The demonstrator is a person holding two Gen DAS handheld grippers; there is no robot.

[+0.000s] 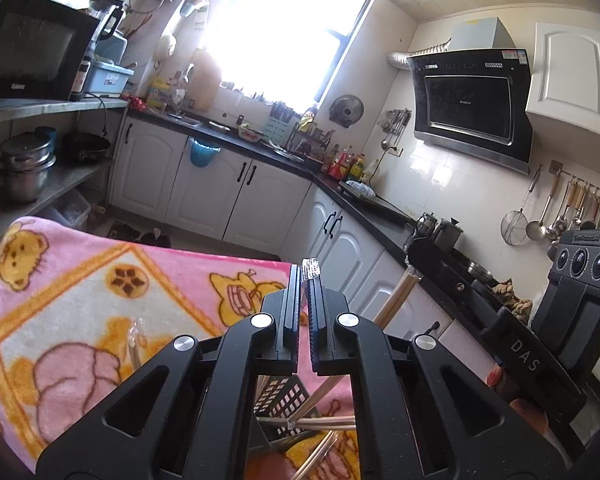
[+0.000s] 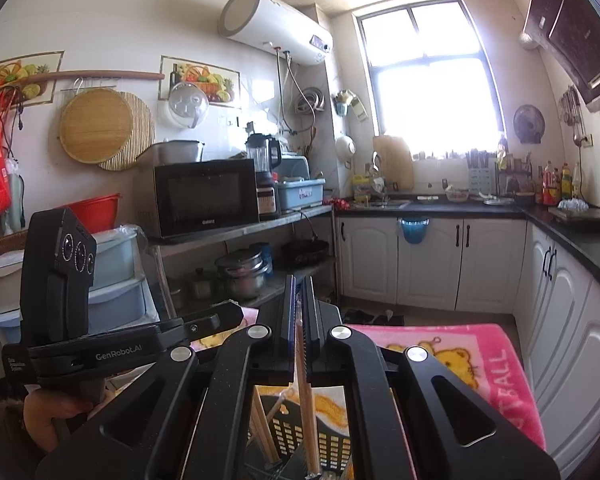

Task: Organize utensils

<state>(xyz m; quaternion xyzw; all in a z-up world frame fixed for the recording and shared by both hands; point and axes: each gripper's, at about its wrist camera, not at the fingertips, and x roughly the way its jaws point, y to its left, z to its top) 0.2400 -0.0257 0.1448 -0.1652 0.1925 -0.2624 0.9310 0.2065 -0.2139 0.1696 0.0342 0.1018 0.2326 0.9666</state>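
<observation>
My left gripper (image 1: 304, 280) is shut on a strip of crinkled clear plastic wrapper (image 1: 310, 269) that sticks up past its fingertips. To its right, my right gripper (image 1: 415, 255) pinches a pair of pale wooden chopsticks (image 1: 396, 300) that slant down behind the left fingers. In the right wrist view, the right gripper (image 2: 299, 286) is shut on those chopsticks (image 2: 302, 364), whose lower ends reach into a black perforated utensil holder (image 2: 332, 444). More chopsticks (image 2: 260, 428) lean inside it. The holder (image 1: 286, 398) also shows below the left gripper, with clear-wrapped sticks (image 1: 324, 424) across it.
A pink cartoon blanket (image 1: 80, 280) covers the work surface under both grippers. The left gripper (image 2: 236, 314), held by a hand (image 2: 48, 412), sits close on the left. White cabinets (image 1: 228, 184) with black counters, a microwave (image 2: 204, 196) on metal shelving and hanging ladles (image 1: 540, 224) surround the spot.
</observation>
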